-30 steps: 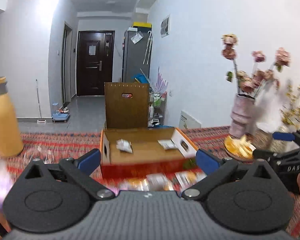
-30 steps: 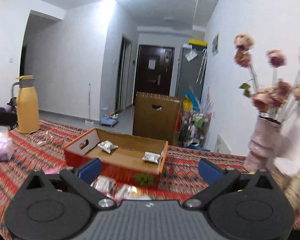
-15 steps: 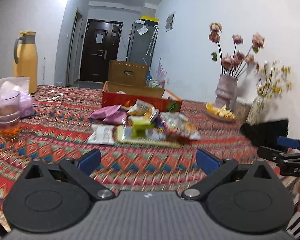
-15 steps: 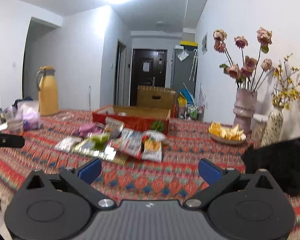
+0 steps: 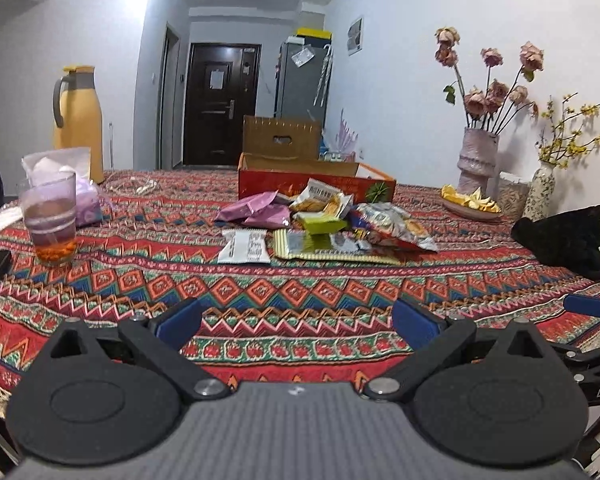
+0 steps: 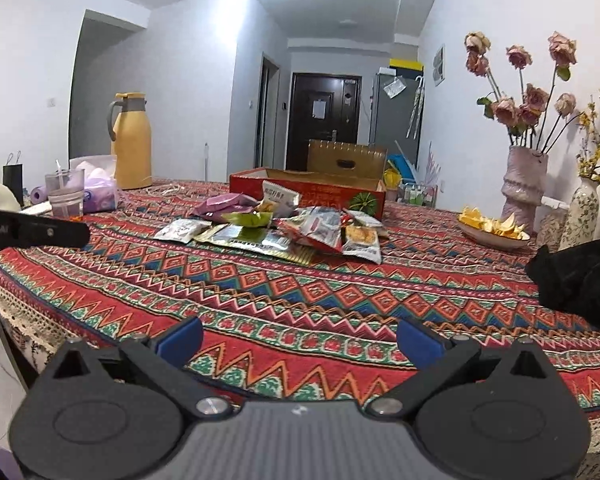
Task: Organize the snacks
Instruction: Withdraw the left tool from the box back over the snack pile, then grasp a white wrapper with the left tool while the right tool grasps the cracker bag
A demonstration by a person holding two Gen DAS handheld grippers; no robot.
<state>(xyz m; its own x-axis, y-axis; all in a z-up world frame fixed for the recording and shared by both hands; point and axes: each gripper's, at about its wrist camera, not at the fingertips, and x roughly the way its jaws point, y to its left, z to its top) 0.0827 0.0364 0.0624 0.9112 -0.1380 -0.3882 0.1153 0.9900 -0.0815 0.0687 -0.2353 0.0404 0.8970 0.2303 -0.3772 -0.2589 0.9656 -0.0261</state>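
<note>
Both your claws hang back over the near edge of the table (image 5: 100, 280), jaws spread wide and holding nothing: the left claw (image 5: 296, 320) and the right claw (image 6: 300, 340). The snack packets (image 5: 324, 228) lie in a loose heap mid-table, straight ahead of both and well apart from either, just in front of the red box (image 5: 312, 180) toward the far edge. The heap runs crosswise, edge to edge. The white packet (image 5: 244, 246) sits nearest on the left end, so your left claw looks better placed for it; the right faces the orange-printed packet (image 6: 360, 242).
</note>
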